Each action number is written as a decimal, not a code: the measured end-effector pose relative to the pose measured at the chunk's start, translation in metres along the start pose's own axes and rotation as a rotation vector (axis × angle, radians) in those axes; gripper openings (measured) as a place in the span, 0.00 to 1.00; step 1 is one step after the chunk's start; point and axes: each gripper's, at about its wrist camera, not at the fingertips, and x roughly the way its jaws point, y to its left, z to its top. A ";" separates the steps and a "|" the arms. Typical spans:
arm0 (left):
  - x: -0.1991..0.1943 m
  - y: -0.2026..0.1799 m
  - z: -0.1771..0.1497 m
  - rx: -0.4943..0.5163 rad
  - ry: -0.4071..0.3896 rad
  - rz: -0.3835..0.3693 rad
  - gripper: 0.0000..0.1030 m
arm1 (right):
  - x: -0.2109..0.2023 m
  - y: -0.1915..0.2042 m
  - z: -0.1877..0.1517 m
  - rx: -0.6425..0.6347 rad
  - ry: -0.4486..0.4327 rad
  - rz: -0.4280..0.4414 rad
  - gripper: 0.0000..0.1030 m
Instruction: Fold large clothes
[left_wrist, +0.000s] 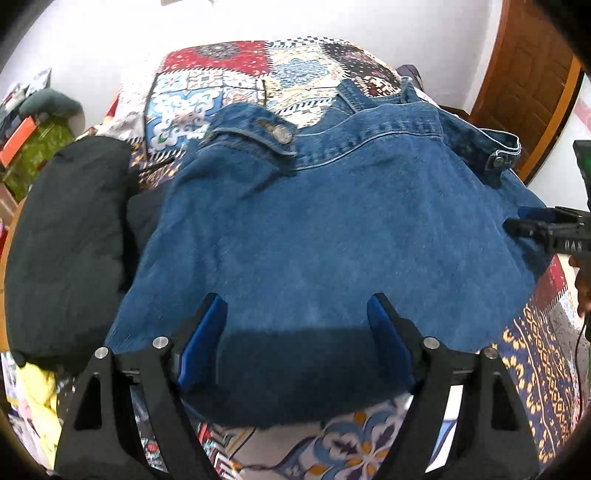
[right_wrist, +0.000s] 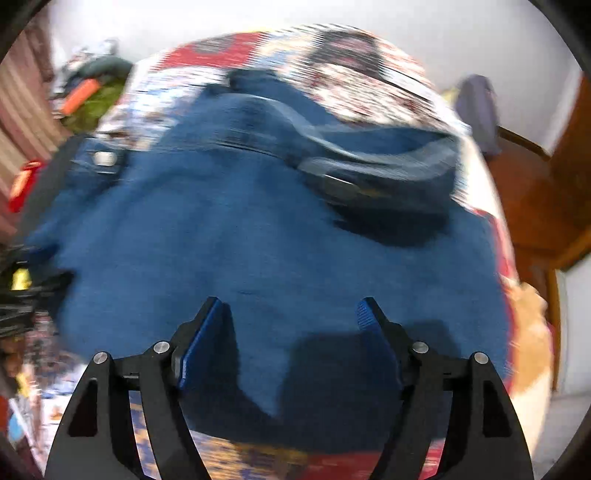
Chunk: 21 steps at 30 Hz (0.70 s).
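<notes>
A blue denim jacket lies spread on a patchwork bedspread, its sleeve cuffs with metal buttons folded onto its back at the far side. My left gripper is open and empty, just above the jacket's near hem. My right gripper is open and empty over the jacket; that view is motion-blurred. The right gripper also shows at the right edge of the left wrist view, beside the jacket's right side.
A dark garment lies left of the jacket. A yellow cloth sits at the near left. Cluttered boxes stand at the far left. A wooden door is at the right, with a white wall behind the bed.
</notes>
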 end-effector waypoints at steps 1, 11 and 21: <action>-0.001 0.004 -0.001 -0.007 0.000 -0.001 0.78 | -0.002 -0.011 0.000 0.032 -0.002 0.016 0.70; -0.027 0.031 -0.023 -0.119 -0.036 -0.001 0.78 | -0.019 -0.043 0.059 0.149 -0.110 -0.090 0.70; -0.028 0.070 -0.062 -0.380 0.046 -0.096 0.78 | -0.031 -0.058 0.022 0.303 -0.103 0.030 0.70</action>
